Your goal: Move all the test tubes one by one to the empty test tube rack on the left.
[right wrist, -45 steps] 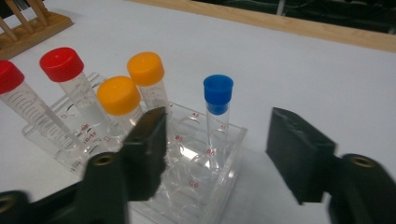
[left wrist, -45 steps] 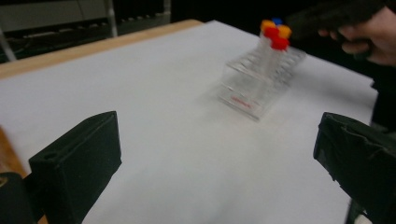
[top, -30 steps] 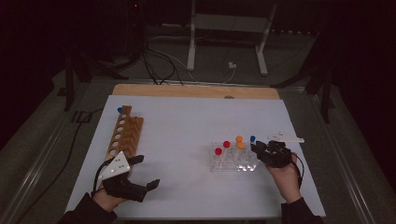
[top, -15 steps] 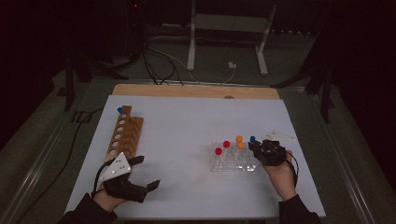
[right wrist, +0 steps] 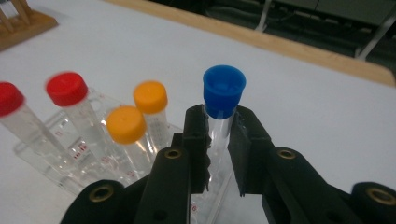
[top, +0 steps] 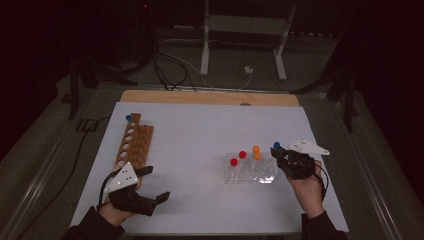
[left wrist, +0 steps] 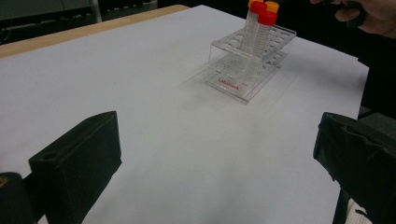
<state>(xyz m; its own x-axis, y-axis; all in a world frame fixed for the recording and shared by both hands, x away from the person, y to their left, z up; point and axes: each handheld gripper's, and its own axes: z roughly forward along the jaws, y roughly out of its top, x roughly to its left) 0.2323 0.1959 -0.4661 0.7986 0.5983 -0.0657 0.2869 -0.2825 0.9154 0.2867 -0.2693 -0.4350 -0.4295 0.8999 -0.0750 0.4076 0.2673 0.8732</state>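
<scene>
blue-capped tube (right wrist: 223, 105) sits pinched between the pads of the right gripper (right wrist: 219, 154), which has just been closing and now presses on the clear barrel below the cap. compared with a second ago, when that gripper (top: 295, 162) stood over the rack's right end with its jaws wider, it is now clamped and a little higher, and the blue cap (top: 276, 145) shows just off the rack's right edge in the high view. my reading: the grasp is made and the tube is starting to lift out of its slot; whether its tip has cleared the hole i cannot tell.

the clear rack (top: 250, 172) lies on the white sheet (top: 200, 145) at mid-right. it holds four more tubes: two red-capped (right wrist: 67, 89) and two orange-capped (right wrist: 126, 125), all upright, all looking empty. most of its holes are free.

the wood rack (top: 132, 145) lies near the sheet's left edge, well apart from the clear one. one blue-capped tube (top: 128, 118) stands at its far end; the other round holes are open, so the pinched tube probably belongs there.

the left gripper (top: 142, 192) rests low on the sheet just beside the wood rack's near end, jaws spread wide with nothing between them, unmoved over the last second.
</scene>
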